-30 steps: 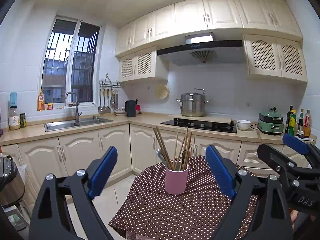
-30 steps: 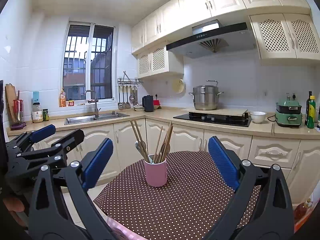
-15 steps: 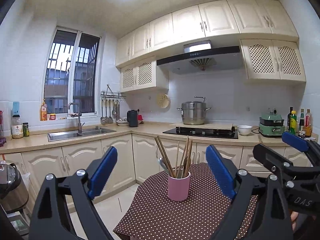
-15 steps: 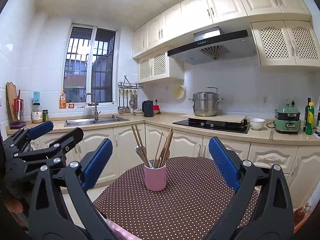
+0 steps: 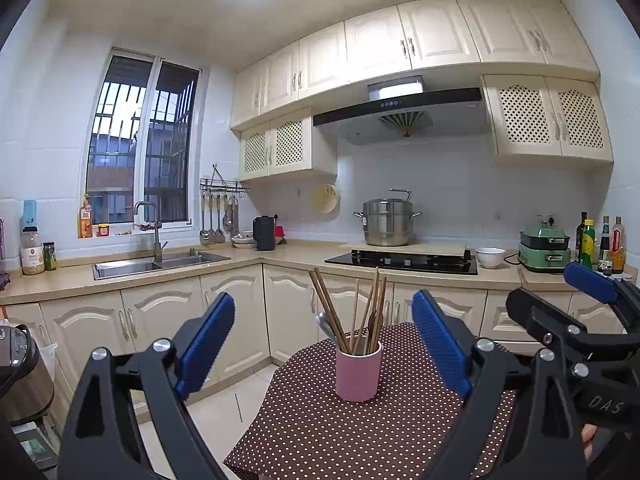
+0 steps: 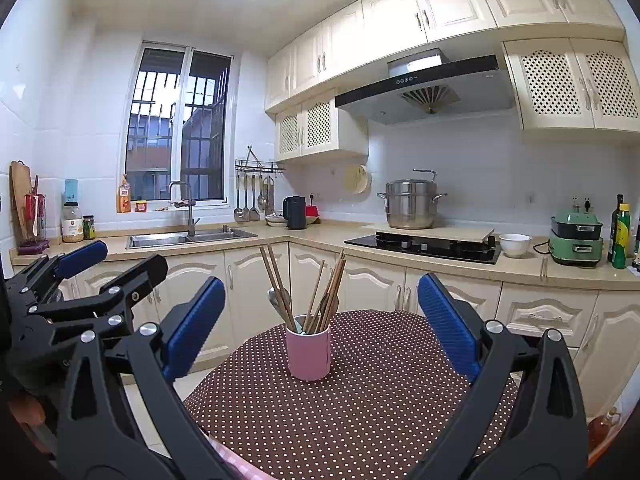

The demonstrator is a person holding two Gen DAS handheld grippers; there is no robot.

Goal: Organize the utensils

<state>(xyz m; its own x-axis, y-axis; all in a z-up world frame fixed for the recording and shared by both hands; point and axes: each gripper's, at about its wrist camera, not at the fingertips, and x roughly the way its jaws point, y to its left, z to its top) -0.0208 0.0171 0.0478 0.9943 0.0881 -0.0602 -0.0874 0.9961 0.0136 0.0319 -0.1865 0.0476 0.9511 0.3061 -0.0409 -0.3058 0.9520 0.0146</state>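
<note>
On the round table with the brown dotted cloth (image 6: 360, 412) stands a small pink cup (image 6: 308, 354), and the wooden chopsticks (image 6: 328, 294) and a metal spoon (image 6: 275, 299) all stand inside it. Both the left gripper (image 5: 323, 344) and the right gripper (image 6: 320, 322) hang wide open, holding nothing, back from the cup. This could be the sorting all done, or the sticks waiting to be pulled out, so I can't say which comes next.
</note>
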